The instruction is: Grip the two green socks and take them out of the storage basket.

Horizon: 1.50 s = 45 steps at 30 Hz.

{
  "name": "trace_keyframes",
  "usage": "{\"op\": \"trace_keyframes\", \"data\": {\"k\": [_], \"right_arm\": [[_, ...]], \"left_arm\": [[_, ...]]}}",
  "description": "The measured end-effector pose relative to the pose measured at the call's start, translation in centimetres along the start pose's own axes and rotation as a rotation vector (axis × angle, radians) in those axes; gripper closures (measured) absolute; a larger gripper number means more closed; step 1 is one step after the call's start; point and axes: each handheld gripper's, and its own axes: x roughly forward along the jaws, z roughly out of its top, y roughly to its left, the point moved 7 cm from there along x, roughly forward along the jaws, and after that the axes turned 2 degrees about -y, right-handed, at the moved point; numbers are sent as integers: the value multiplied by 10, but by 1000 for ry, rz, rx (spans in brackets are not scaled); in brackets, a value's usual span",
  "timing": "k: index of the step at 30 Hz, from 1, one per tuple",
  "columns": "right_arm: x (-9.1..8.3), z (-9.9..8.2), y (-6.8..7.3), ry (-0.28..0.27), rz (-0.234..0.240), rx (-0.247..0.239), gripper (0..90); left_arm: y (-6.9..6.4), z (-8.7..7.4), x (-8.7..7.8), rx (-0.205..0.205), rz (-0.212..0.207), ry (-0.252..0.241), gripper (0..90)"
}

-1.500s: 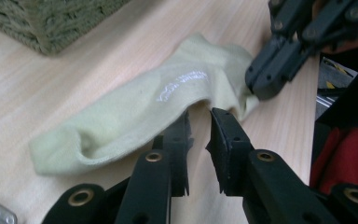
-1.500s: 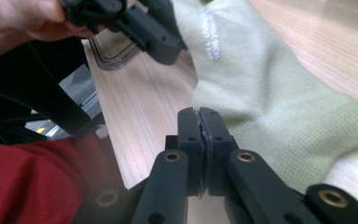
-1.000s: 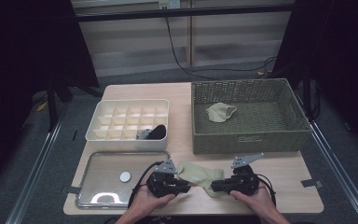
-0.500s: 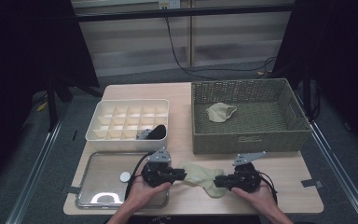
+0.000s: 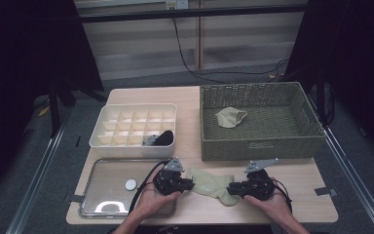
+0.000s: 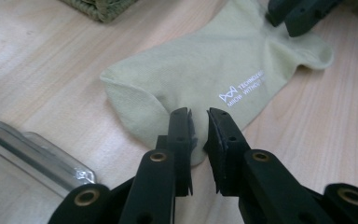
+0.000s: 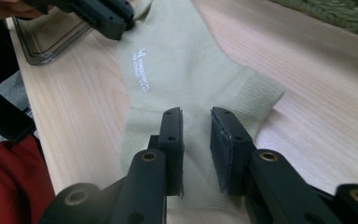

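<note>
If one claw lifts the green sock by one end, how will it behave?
The pale green sock lies flat and creased on the wooden table, so it will probably droop limply. It looks thin, likely very light. Its knit surface should grip rather than slip.

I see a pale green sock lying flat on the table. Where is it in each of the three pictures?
High view: the sock lies near the table's front edge, between the two grippers.
Left gripper view: it spreads across the upper middle, its near end at the black jaws.
Right gripper view: it runs up the centre from under the jaws.
Shared landmark: the white lettering printed on the sock, seen in both gripper views.
</note>
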Motion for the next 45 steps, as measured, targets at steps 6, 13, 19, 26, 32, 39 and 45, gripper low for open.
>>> {"op": "trace_keyframes", "data": {"k": [6,13,19,26,32,39,45], "right_arm": [[-4,-2,-6,-6,-23,9,758],[-7,-2,-12,-17,-27,25,780],[-11,3,-11,-59,-22,29,796],[-4,11,-7,-84,6,37,842],[3,6,-9,-33,-13,16,818],[3,5,-13,-44,-30,13,754],[0,1,-14,-61,-30,12,739]], "left_arm": [[-11,-4,0,20,-22,14,796],[-25,-4,-3,30,-75,-10,893],[-9,5,-12,-29,-47,-84,870],[-5,7,-6,-14,-31,-83,754],[-10,0,1,6,-34,-32,733],[-19,-5,1,9,-58,-9,882],[-24,-3,6,1,-92,-24,884]]}}
